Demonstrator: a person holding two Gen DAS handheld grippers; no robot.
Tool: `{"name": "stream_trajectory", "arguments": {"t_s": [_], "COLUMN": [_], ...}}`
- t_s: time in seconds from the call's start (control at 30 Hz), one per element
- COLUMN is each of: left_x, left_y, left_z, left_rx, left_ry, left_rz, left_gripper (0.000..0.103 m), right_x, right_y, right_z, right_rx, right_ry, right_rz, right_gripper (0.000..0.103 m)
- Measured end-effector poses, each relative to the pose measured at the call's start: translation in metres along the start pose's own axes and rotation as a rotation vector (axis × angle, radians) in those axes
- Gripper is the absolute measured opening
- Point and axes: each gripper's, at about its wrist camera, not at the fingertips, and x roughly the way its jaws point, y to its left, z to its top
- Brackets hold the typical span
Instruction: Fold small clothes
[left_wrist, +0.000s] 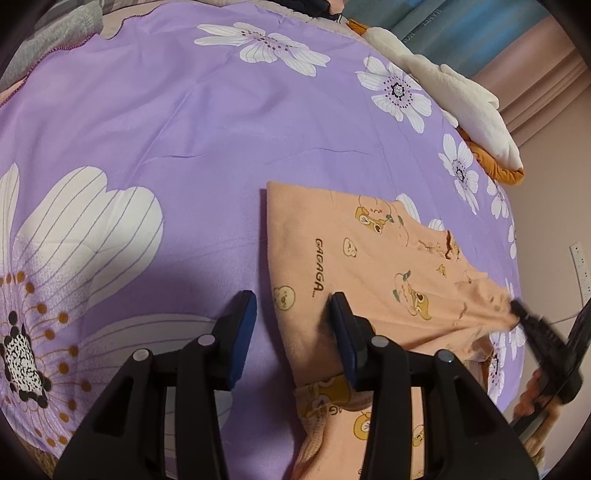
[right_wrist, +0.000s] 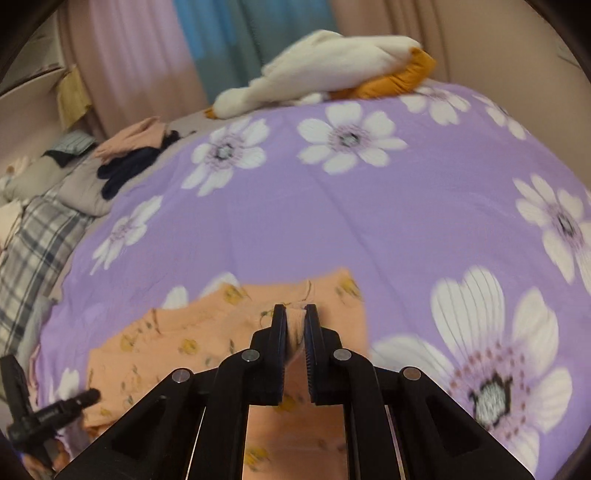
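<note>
A small peach garment (left_wrist: 373, 269) with cartoon prints and the word "GAGAGA" lies partly folded on the purple flowered bedspread (left_wrist: 155, 122). My left gripper (left_wrist: 293, 308) is open, its right finger on the garment's near left edge, its left finger over bare bedspread. My right gripper (right_wrist: 295, 317) is shut on a pinch of the garment (right_wrist: 177, 343) and lifts its far right corner; it also shows in the left wrist view (left_wrist: 517, 308). The left gripper shows at the lower left of the right wrist view (right_wrist: 70, 402).
A white and orange plush toy (right_wrist: 332, 70) lies at the bed's far edge. A pile of dark and peach clothes (right_wrist: 129, 155) and a plaid blanket (right_wrist: 33, 236) lie at the left. Curtains (right_wrist: 229, 44) hang behind the bed.
</note>
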Motion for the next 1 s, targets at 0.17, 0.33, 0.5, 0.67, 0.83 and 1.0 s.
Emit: {"name": "stream_trajectory", "arguments": {"t_s": [0.17,0.33,0.5,0.67,0.83,1.0], "left_x": [0.0,0.001,-0.001,-0.011,-0.021,-0.026], "left_y": [-0.001,-0.003,-0.003,-0.009,-0.022,-0.031], "left_z": [-0.001,-0.001,-0.001,-0.002,-0.005,-0.007], "left_rx": [0.012,0.016,0.012,0.028,0.067,0.099], "left_ry": [0.002,0.005,0.009,-0.014,-0.046,-0.064], "left_rz": [0.016,0.026,0.019,-0.016,-0.081,-0.103], "left_gripper": [0.042,0.042,0.041,0.039,0.039,0.039], "right_x": [0.029,0.018,0.009,0.031,0.05,0.029], "right_y": [-0.024,-0.031,-0.037,-0.033,-0.019,-0.015], "right_z": [-0.04,-0.035,-0.02,-0.009,-0.016,-0.004], "right_rx": [0.035,0.041,0.077,0.08,0.024,-0.001], "right_ry": [0.153,0.144,0.12,0.159,0.191,0.108], "right_rz": [-0.06,-0.031,0.033,0.084,0.03,0.03], "right_gripper": [0.01,0.01,0.033,0.038,0.016,0.006]}}
